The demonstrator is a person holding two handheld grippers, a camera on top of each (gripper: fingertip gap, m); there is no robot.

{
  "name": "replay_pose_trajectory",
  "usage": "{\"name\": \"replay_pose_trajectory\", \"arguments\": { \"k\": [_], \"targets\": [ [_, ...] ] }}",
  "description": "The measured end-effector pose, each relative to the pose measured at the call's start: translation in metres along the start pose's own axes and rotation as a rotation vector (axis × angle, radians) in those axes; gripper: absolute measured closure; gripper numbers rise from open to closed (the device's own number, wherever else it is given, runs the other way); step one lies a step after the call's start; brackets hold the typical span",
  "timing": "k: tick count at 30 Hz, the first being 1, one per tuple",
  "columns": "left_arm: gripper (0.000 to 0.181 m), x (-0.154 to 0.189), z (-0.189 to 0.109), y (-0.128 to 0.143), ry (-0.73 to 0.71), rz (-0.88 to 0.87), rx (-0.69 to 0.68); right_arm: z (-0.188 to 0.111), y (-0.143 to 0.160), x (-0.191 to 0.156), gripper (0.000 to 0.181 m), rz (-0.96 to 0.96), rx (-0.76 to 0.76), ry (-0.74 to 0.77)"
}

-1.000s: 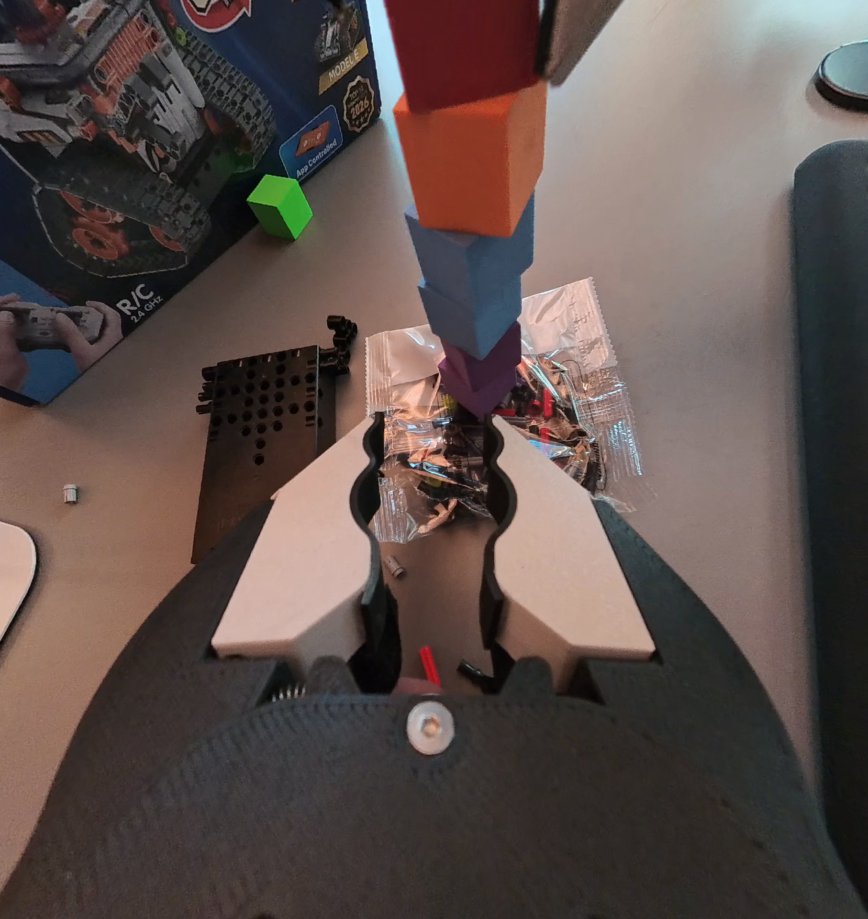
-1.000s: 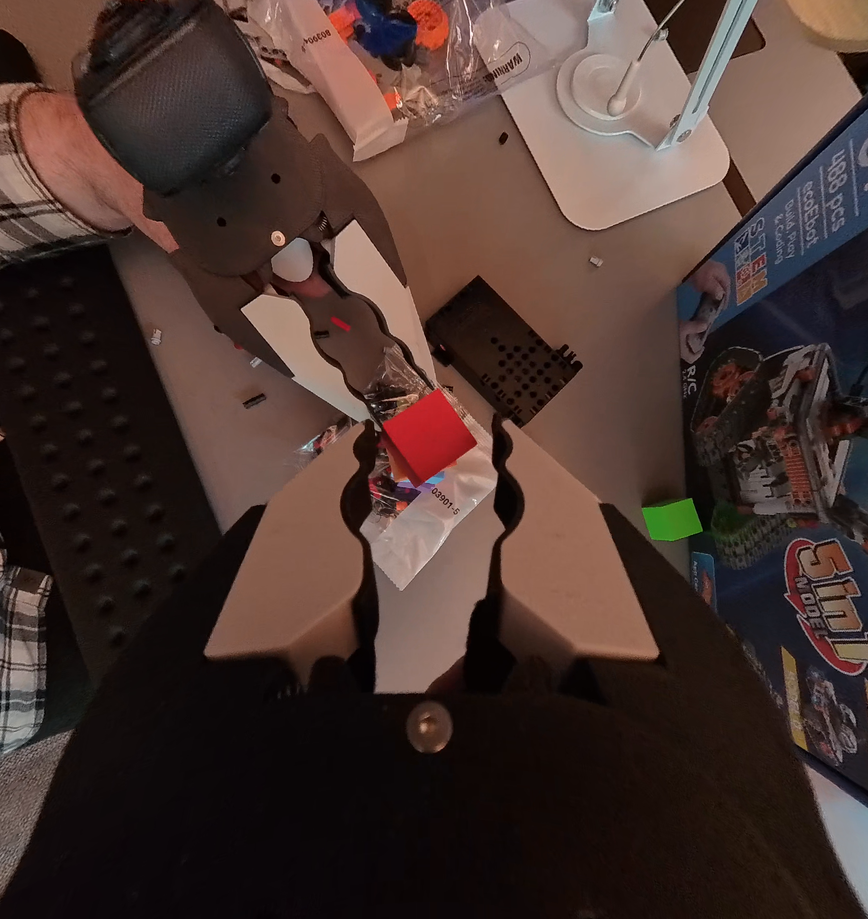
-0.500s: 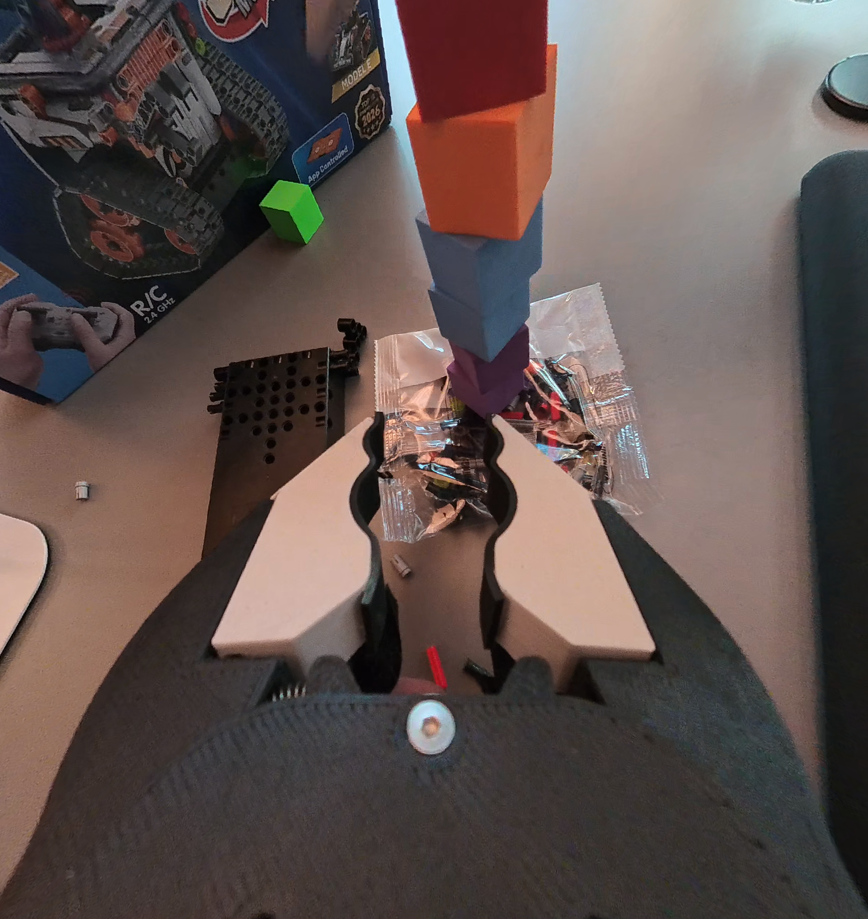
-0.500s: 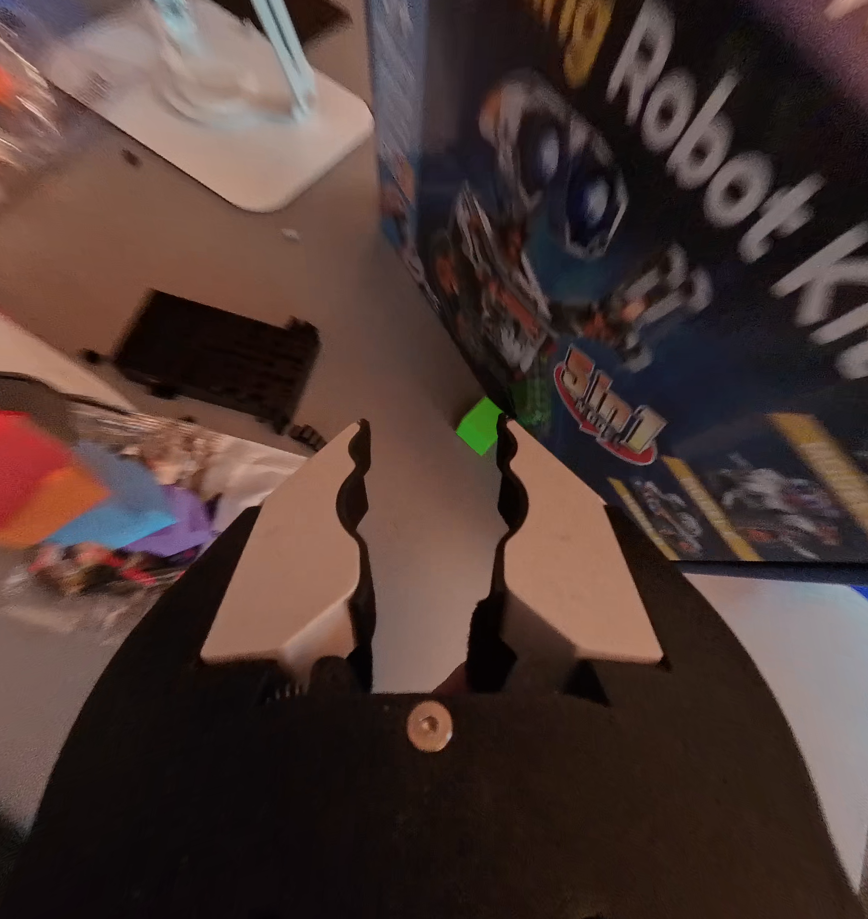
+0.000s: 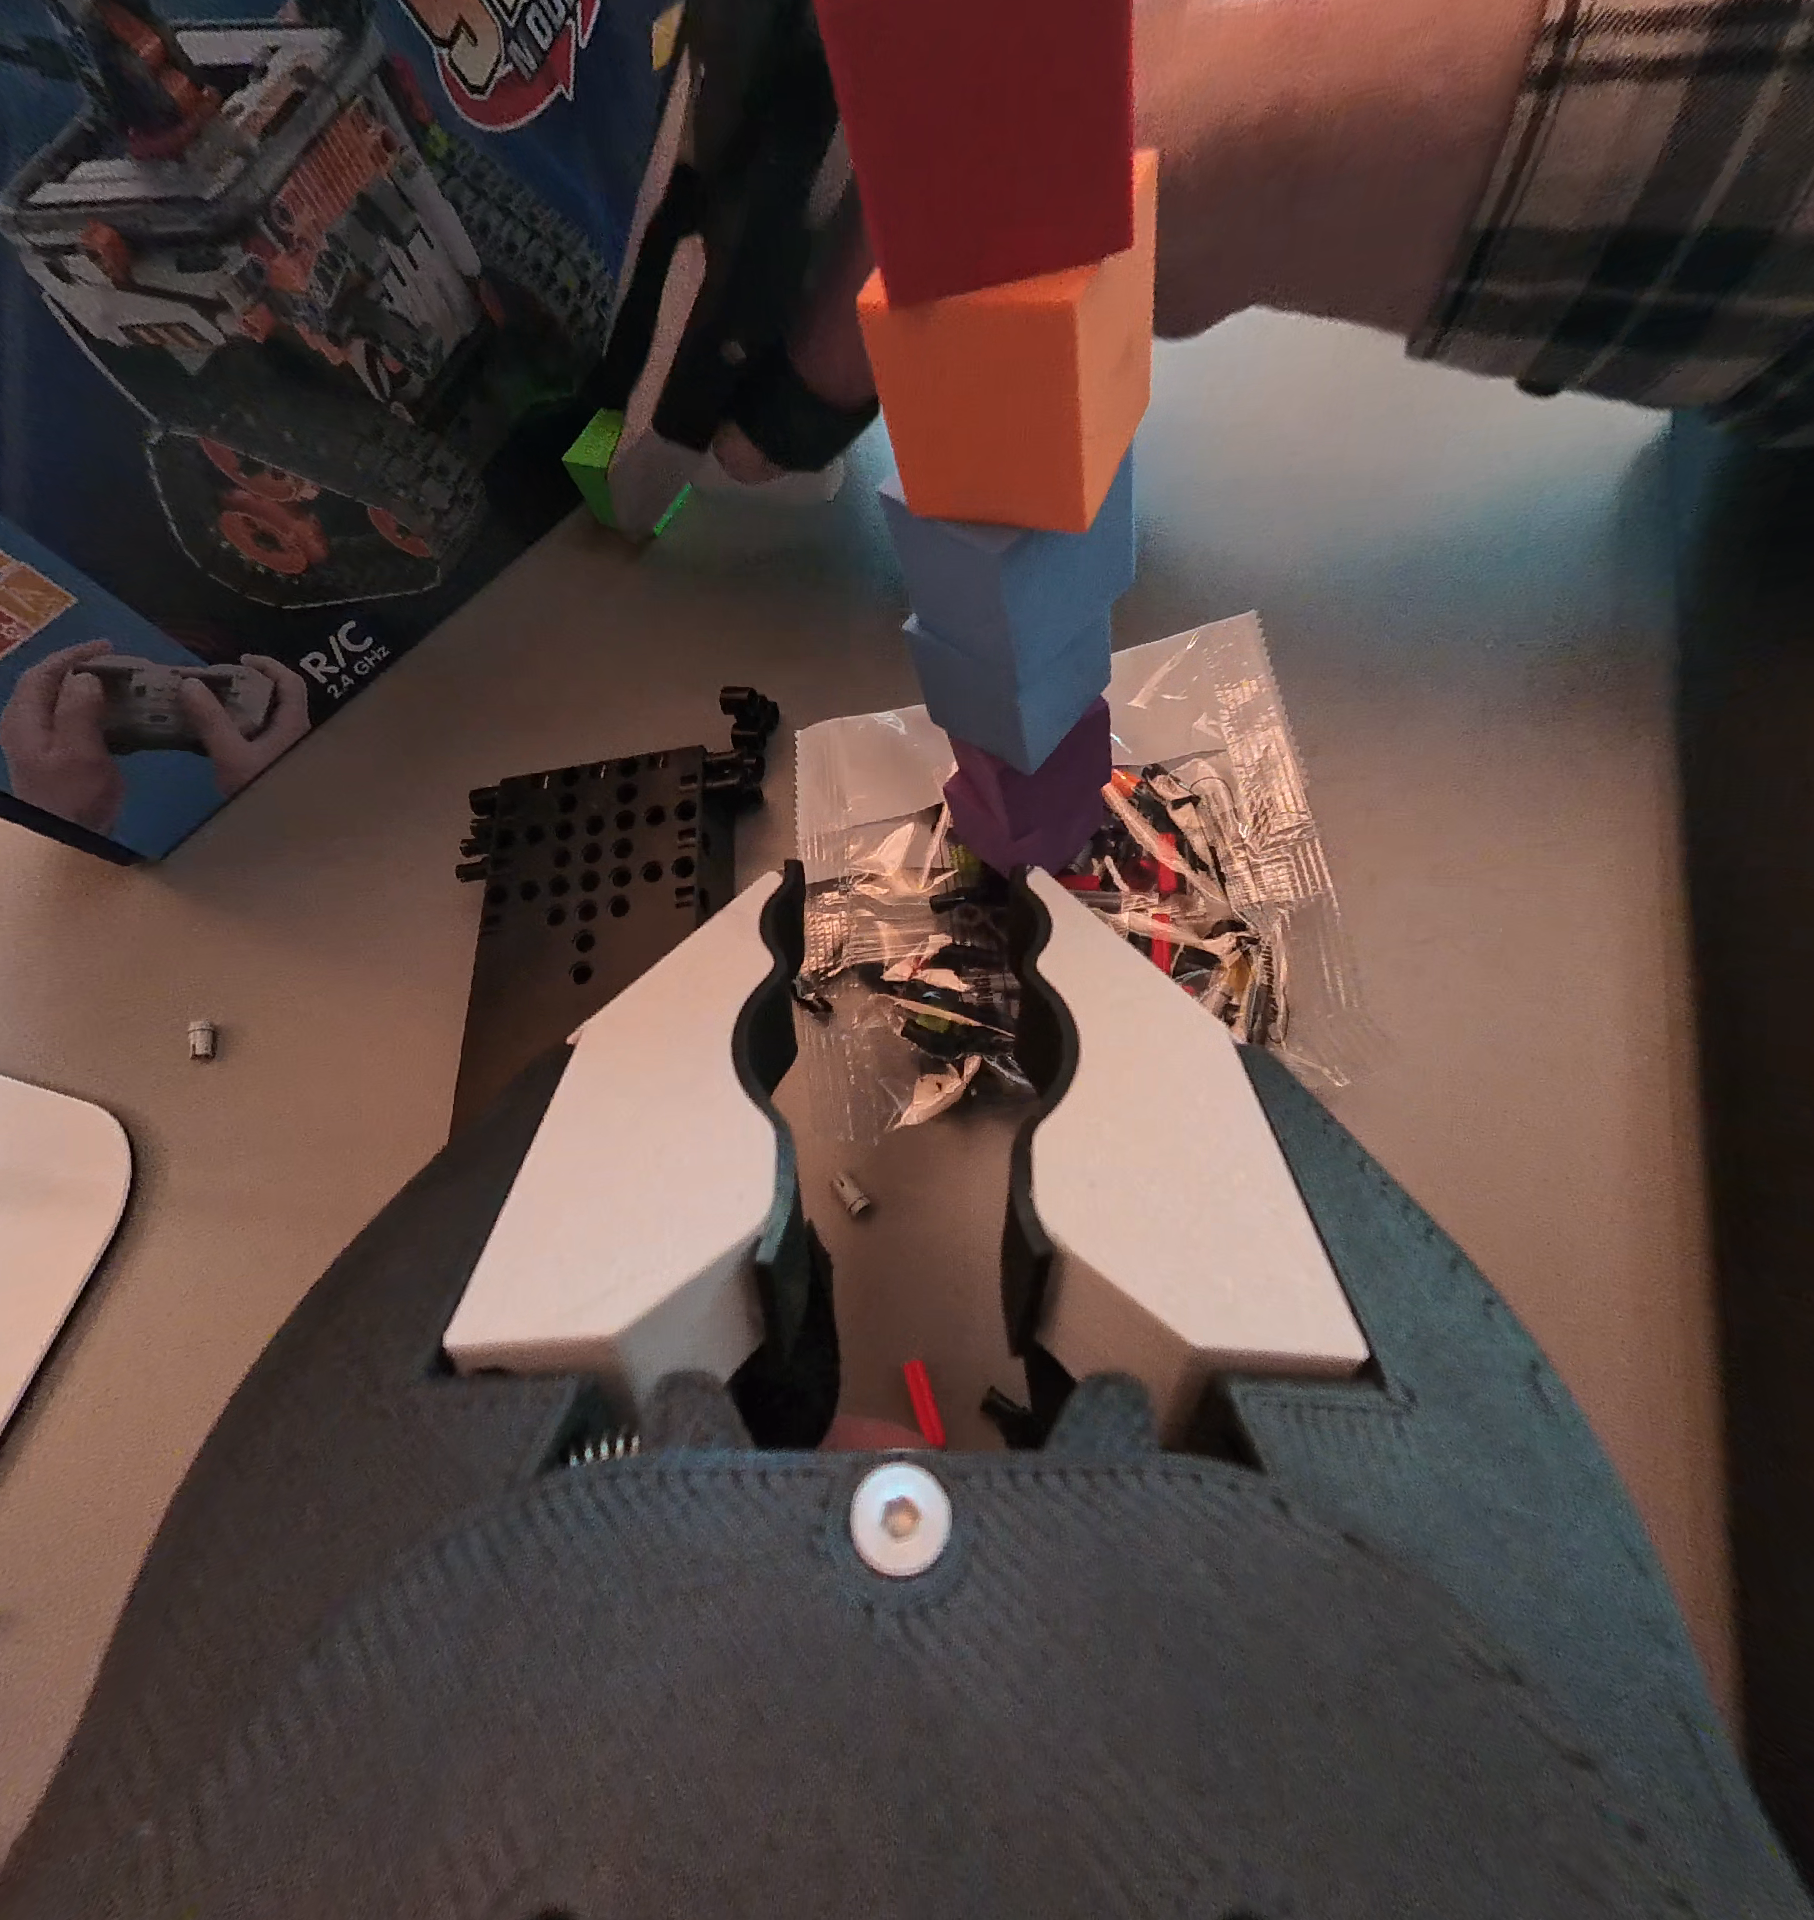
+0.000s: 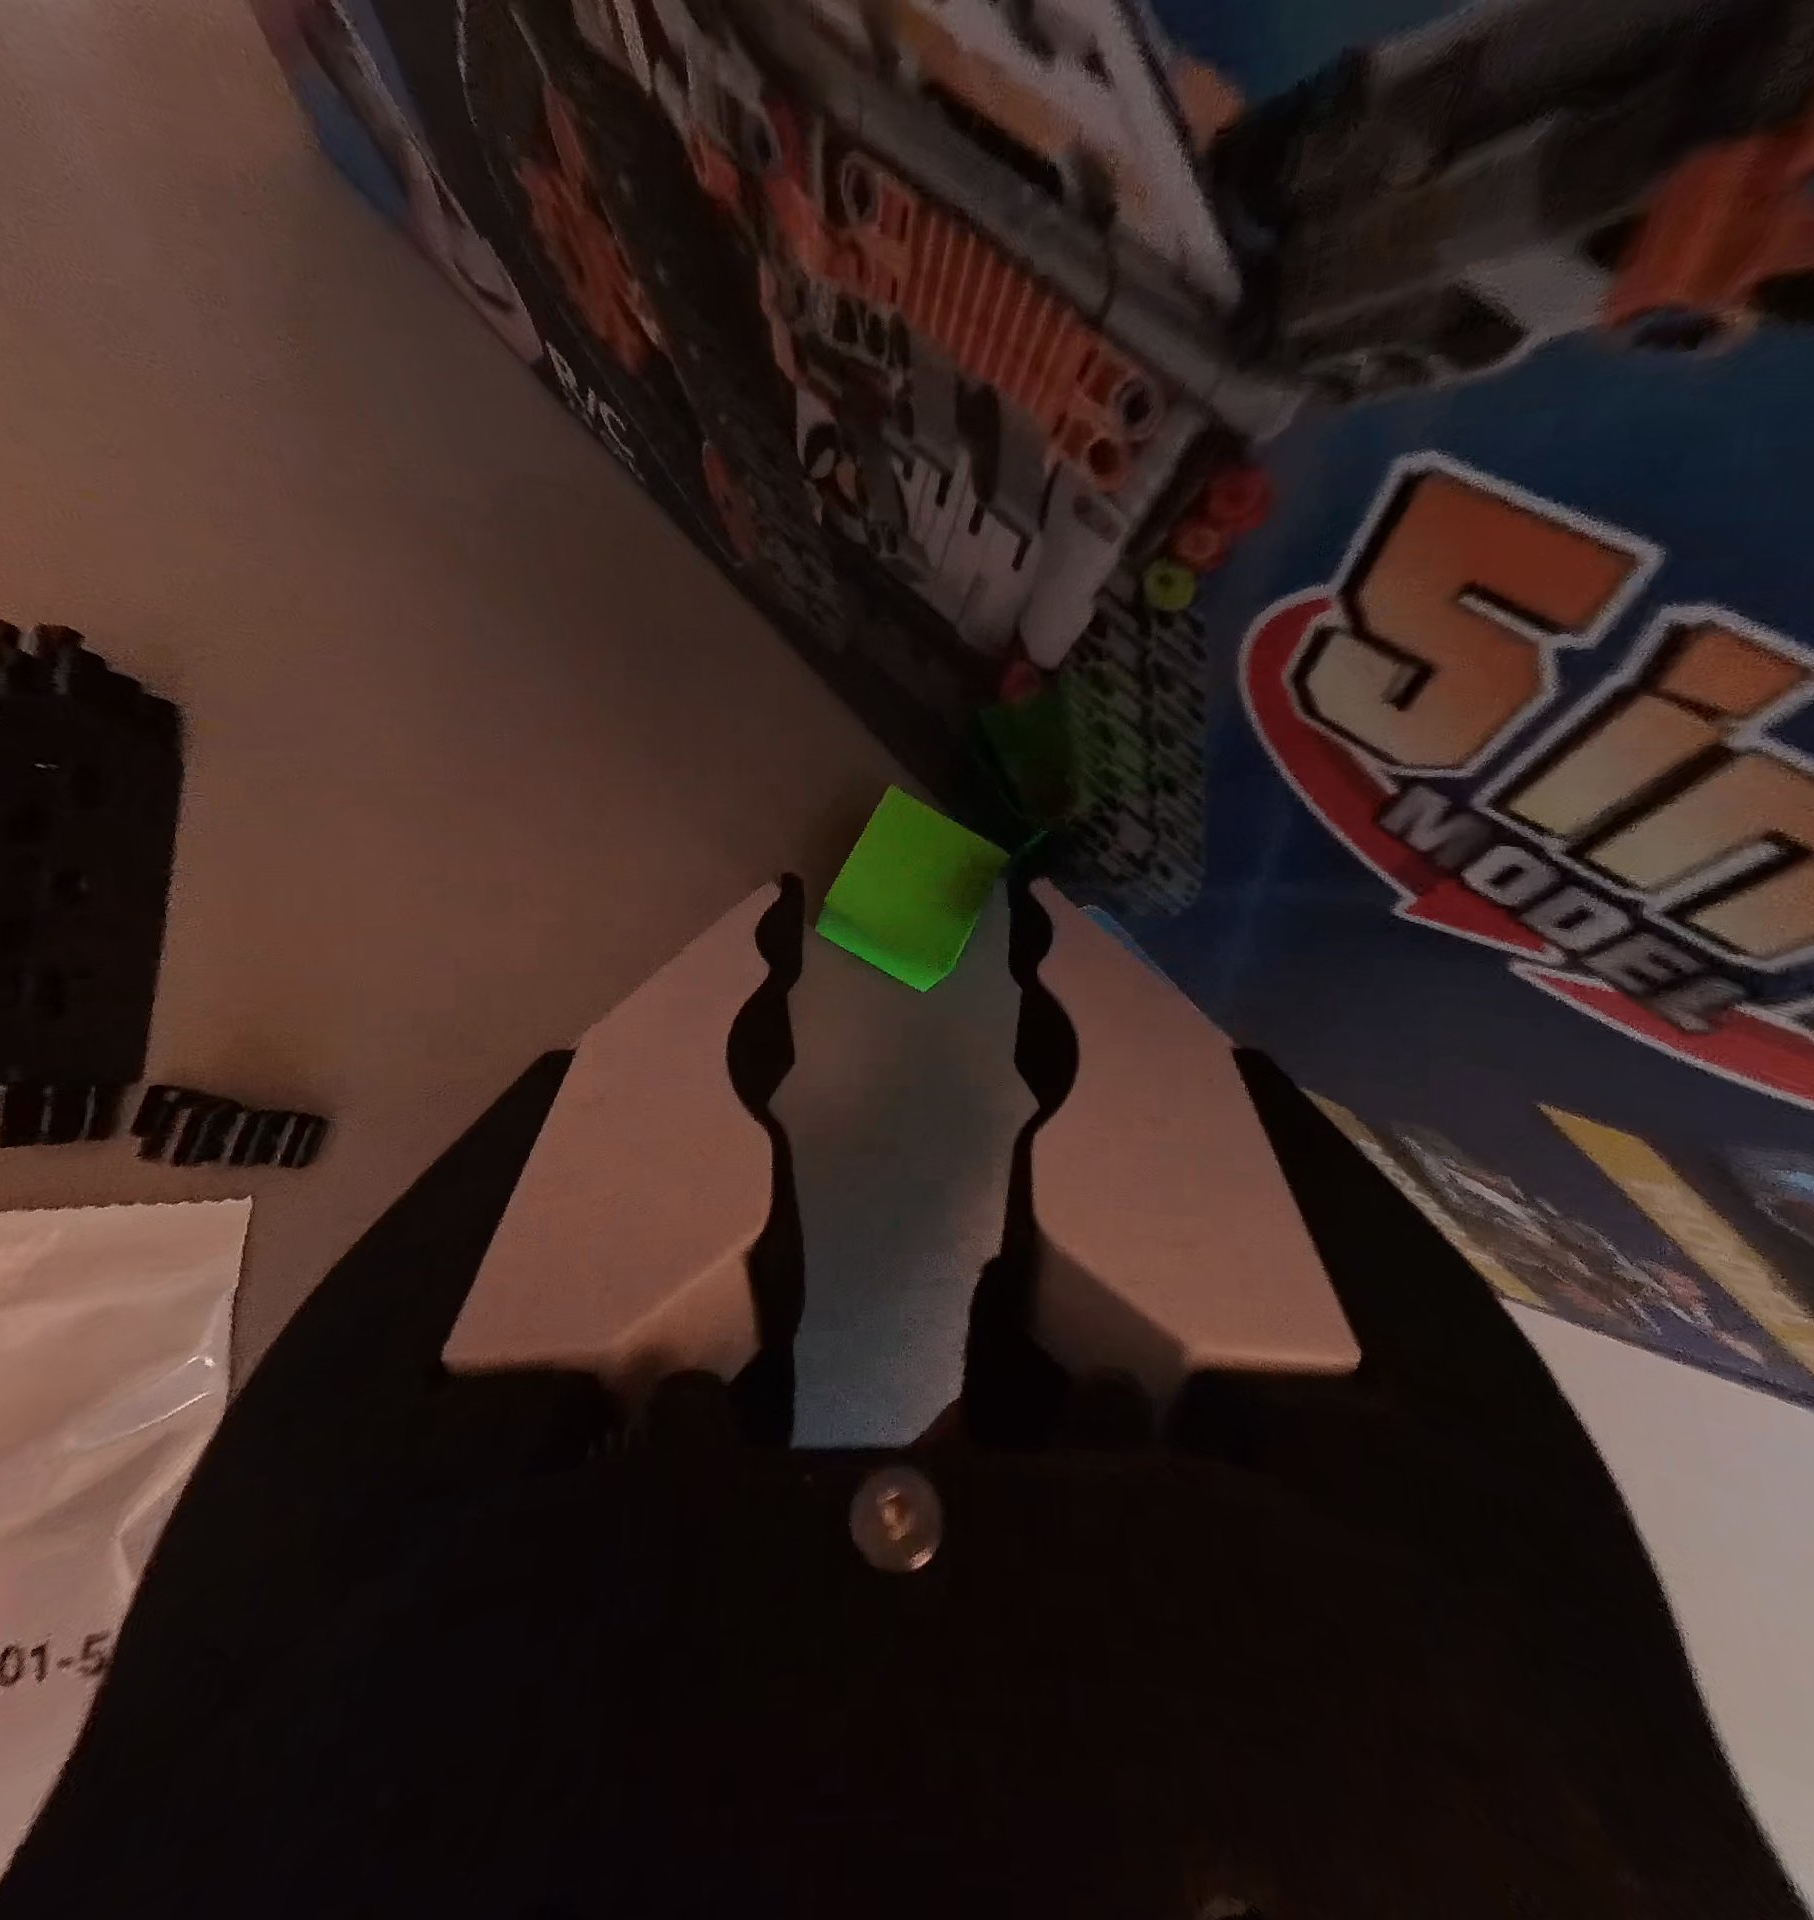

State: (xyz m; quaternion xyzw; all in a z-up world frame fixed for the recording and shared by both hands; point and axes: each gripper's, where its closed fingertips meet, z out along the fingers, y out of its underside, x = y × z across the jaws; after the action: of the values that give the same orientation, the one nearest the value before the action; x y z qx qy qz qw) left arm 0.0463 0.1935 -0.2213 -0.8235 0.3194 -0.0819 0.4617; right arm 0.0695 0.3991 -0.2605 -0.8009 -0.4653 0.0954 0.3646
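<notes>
Fingers of the left gripper stand apart over the desk, holding nothing; between them lie a clear bag of small parts and a loose grey pin. Just past the tips the tower rises from the bag: purple at the base, then two blue cubes, orange, red on top, each slightly twisted on the next. Any move near it would want to be slow, as the stack looks easy to topple.

Fingers of the right gripper are likewise spread and empty, with the green cube just beyond the tips, roughly centred in the gap and against the blue box. A black plate lies well to the left.
</notes>
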Motion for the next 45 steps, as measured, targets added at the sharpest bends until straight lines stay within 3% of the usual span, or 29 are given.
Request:
{"name": "replay_pose_trajectory", "arguments": {
  "k": [5, 8, 14, 18, 21, 31, 45],
  "targets": [
    [0.144, -0.001, -0.001, -0.001, -0.002, -0.001, 0.006, 0.001, 0.001, 0.000, 0.150, -0.009, 0.027, 0.015],
    [0.144, -0.001, -0.002, -0.001, -0.004, -0.001, 0.007, -0.018, -0.005, -0.005, 0.150, -0.005, 0.068, -0.041],
    [0.144, -0.001, -0.002, -0.001, -0.003, -0.003, 0.009, -0.121, -0.044, -0.024, 0.150, -0.139, 0.243, -0.183],
    [0.143, 0.000, -0.001, 0.000, 0.002, -0.007, 0.004, -0.192, -0.063, -0.049, 0.150, -0.258, 0.292, -0.310],
    [0.143, 0.000, -0.001, 0.002, 0.004, -0.013, 0.000, -0.226, -0.066, -0.079, 0.149, -0.336, 0.272, -0.449],
    [0.143, 0.000, -0.003, 0.001, 0.003, -0.012, 0.005, -0.220, -0.051, -0.122, 0.149, -0.436, 0.130, -0.560],
    [0.143, 0.001, -0.003, 0.001, 0.005, -0.007, 0.002, -0.208, -0.043, -0.128, 0.147, -0.463, 0.071, -0.572]
  ]
}}
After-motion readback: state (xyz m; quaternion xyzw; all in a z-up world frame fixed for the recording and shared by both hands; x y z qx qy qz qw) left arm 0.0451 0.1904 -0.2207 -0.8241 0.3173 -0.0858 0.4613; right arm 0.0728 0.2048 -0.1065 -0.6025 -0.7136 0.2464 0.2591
